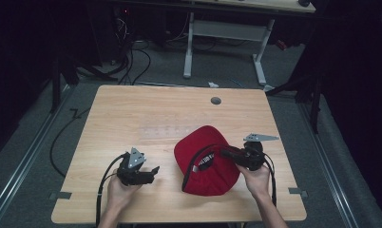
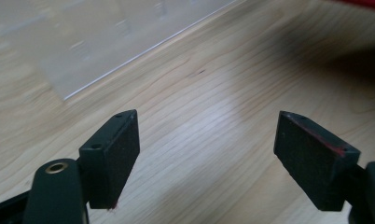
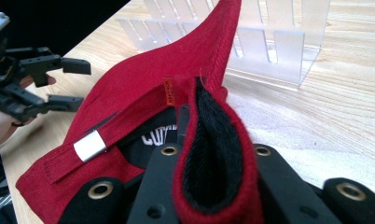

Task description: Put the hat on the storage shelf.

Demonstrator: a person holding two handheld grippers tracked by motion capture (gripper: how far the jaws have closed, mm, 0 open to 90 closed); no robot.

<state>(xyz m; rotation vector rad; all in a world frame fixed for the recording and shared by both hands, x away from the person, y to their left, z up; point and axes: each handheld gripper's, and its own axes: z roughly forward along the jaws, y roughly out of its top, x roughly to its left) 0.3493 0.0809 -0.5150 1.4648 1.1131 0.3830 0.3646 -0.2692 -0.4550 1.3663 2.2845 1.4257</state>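
now red cap rim pinched between right gripper fingers.

A light wooden surface is the landmark here, with a small round grey grommet set into it near its far edge. A clear acrylic slotted rack stands on the surface around its middle. Beyond the surface's far edge, a white-legged desk frame stands on the grey floor, with dark cables trailing to its left.
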